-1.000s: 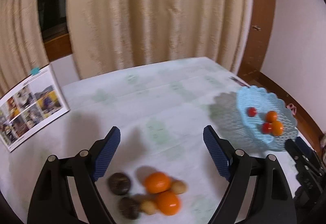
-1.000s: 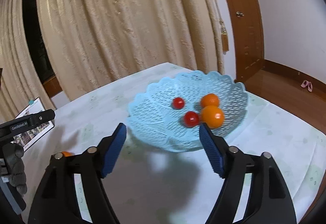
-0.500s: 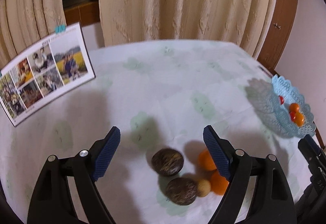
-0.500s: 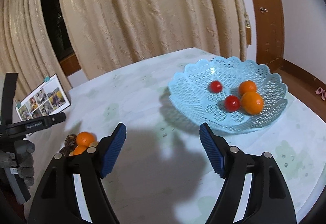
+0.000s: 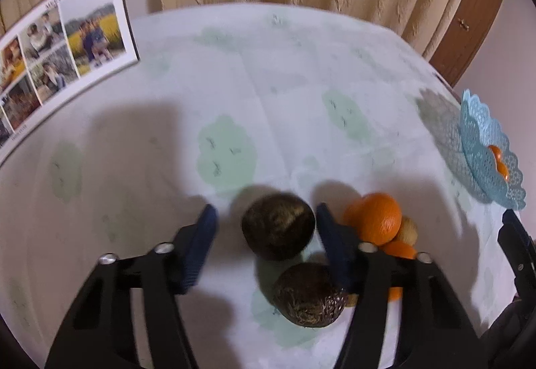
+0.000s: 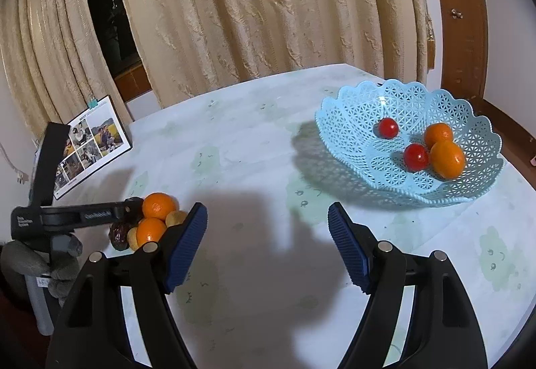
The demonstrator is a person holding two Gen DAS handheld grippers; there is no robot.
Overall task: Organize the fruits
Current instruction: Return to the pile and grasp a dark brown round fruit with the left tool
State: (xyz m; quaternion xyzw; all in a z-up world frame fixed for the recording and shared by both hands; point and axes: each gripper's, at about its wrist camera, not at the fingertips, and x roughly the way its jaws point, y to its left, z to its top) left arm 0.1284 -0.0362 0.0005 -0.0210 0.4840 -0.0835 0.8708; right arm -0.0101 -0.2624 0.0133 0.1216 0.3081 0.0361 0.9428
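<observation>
Cream curtains hang behind the round table (image 5: 268, 74) in its pale green-patterned cloth. Your left gripper (image 5: 264, 228) is closing around the dark brown, round, rough-skinned fruit (image 5: 278, 226), the right pad at its side, the left pad not yet touching. It looks firm and light, likely to roll; take it across its widest middle. A second dark fruit (image 5: 310, 295) and the oranges (image 5: 382, 218) crowd beside it. Your right gripper (image 6: 268, 245) stands open and empty. The light blue lattice plastic basket (image 6: 351, 121) holds two oranges and two small red fruits.

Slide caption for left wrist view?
Left gripper closing around a dark brown round fruit beside small oranges on the pale tablecloth.
</observation>
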